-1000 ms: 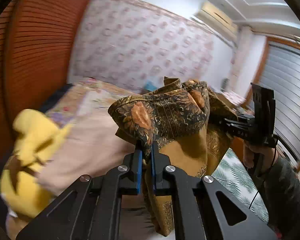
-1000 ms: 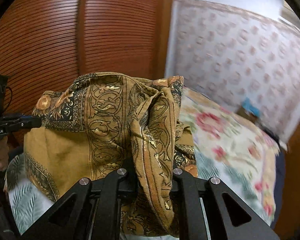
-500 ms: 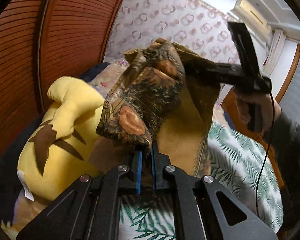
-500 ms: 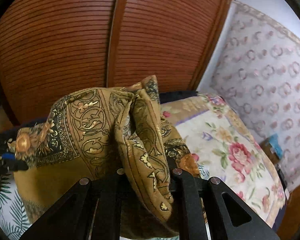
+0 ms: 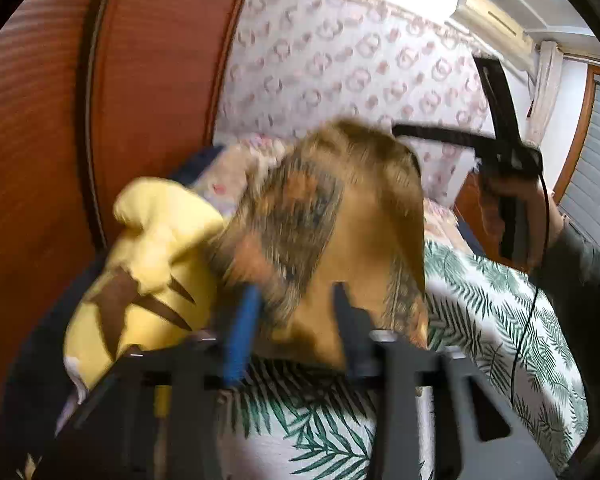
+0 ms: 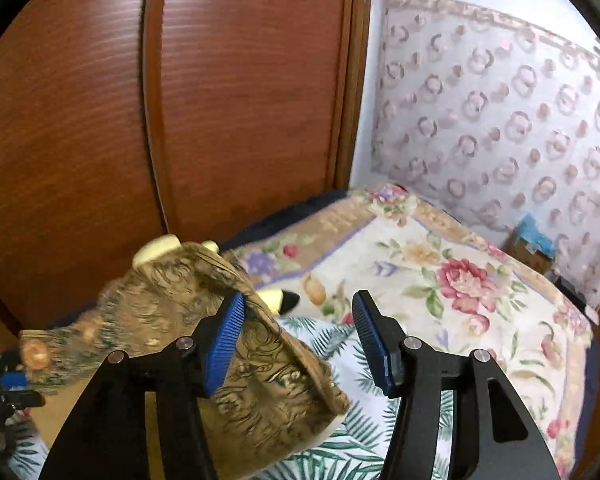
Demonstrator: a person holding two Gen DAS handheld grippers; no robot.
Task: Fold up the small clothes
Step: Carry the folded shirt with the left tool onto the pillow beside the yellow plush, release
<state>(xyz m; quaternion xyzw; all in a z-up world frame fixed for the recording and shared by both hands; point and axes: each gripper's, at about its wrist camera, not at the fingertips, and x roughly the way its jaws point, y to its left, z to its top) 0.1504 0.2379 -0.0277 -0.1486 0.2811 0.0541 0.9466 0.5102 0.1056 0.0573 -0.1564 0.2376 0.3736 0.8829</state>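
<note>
While a yellow plush toy (image 5: 148, 264) crowds the bed's (image 6: 452, 280) wardrobe-side edge, brown patterned garment (image 6: 204, 344) slumped on leaf-print sheet (image 5: 500, 320) beside it, left gripper (image 5: 296, 320) and right gripper (image 6: 298, 336) jaws opening, cloth loose between the left's, right's empty.

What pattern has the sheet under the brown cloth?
Green palm leaves on the white bed sheet, clearest in the left wrist view.

Ochre paisley garment (image 6: 172, 312) — yellow plush (image 5: 148, 264) — palm-leaf sheet (image 5: 496, 320).
</note>
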